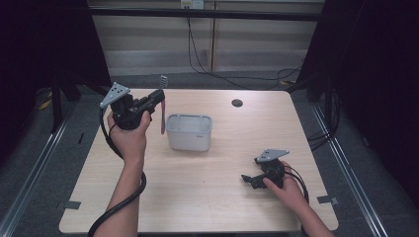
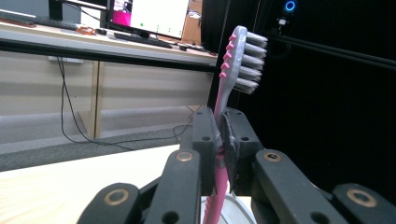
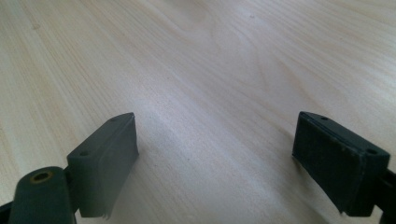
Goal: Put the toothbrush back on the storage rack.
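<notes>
While the left hand lifts the left gripper above the far left part of the table, its jaws are pressed together on a pink toothbrush; in the high view the brush stands nearly upright, its grey bristled head at the top and its pink handle hanging down below the jaws, just beside the left wall of a light grey tub but apart from it. Seen from the left gripper view, the toothbrush is pinched partway along its handle between the two black pads, the head rising above them with bristles facing right and small pink nubs along its back; the lower handle runs down behind the gripper, and a pale curved rim shows at the bottom edge behind it; a desk with a monitor stands in the background. The tub sits a little left of the table's middle, open side up; a small dark round hole lies in the tabletop toward the far edge. Near the right front of the table the right hand holds the right gripper low over the wood; in the right gripper view its jaws stand wide apart with bare wood grain between them, gripping nothing.
</notes>
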Tool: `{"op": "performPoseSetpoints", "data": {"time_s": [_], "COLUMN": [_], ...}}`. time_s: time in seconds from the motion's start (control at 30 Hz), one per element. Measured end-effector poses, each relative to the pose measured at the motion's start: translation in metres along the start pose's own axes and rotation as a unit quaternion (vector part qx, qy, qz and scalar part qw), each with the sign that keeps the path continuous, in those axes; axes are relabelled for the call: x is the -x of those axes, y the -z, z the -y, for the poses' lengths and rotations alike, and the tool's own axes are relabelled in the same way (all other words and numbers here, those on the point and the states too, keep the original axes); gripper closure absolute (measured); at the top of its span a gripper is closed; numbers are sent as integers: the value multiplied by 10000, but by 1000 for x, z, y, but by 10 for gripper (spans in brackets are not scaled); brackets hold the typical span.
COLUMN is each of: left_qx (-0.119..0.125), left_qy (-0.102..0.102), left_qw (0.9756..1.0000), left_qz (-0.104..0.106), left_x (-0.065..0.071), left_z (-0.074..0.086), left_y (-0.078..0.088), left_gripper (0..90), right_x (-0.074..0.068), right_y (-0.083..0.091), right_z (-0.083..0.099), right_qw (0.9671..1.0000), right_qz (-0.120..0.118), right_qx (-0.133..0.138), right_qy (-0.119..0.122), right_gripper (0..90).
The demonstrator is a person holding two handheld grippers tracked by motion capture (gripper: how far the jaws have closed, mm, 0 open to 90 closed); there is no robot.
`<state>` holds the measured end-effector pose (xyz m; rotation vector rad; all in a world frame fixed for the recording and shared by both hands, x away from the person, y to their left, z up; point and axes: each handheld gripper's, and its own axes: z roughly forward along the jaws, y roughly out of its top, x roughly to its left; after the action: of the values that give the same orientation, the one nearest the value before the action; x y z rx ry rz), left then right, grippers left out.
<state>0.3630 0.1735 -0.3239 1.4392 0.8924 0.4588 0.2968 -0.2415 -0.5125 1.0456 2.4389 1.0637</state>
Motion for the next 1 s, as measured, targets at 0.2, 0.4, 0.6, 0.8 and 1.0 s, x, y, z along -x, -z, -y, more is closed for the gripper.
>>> {"op": "performPoseSetpoints", "data": {"time_s": [0.2, 0.4, 0.6, 0.8, 1.0], "left_qx": [69, 142, 123, 161, 188], "left_qy": [-51, -55, -153, -149, -190], "left_qw": [10000, 9999, 9998, 9998, 9996], "left_qz": [6, 1, 17, -22, -31], "left_x": [0, 0, -1, -3, -4], "left_z": [-2, -6, -8, -7, -6], "left_y": [-6, -12, -16, -22, -26], "left_gripper": [840, 840, 840, 839, 839], "right_x": [0, 0, 0, 0, 0], "right_y": [0, 0, 0, 0, 0], "right_z": [0, 0, 0, 0, 0], "right_qw": [10000, 10000, 10000, 10000, 10000], "right_qz": [0, 1, 0, 0, -1], "right_qx": [-1, 0, 0, 0, 1], "right_qy": [-1, 1, -1, -1, 0], "right_gripper": [134, 134, 134, 134, 134]}}
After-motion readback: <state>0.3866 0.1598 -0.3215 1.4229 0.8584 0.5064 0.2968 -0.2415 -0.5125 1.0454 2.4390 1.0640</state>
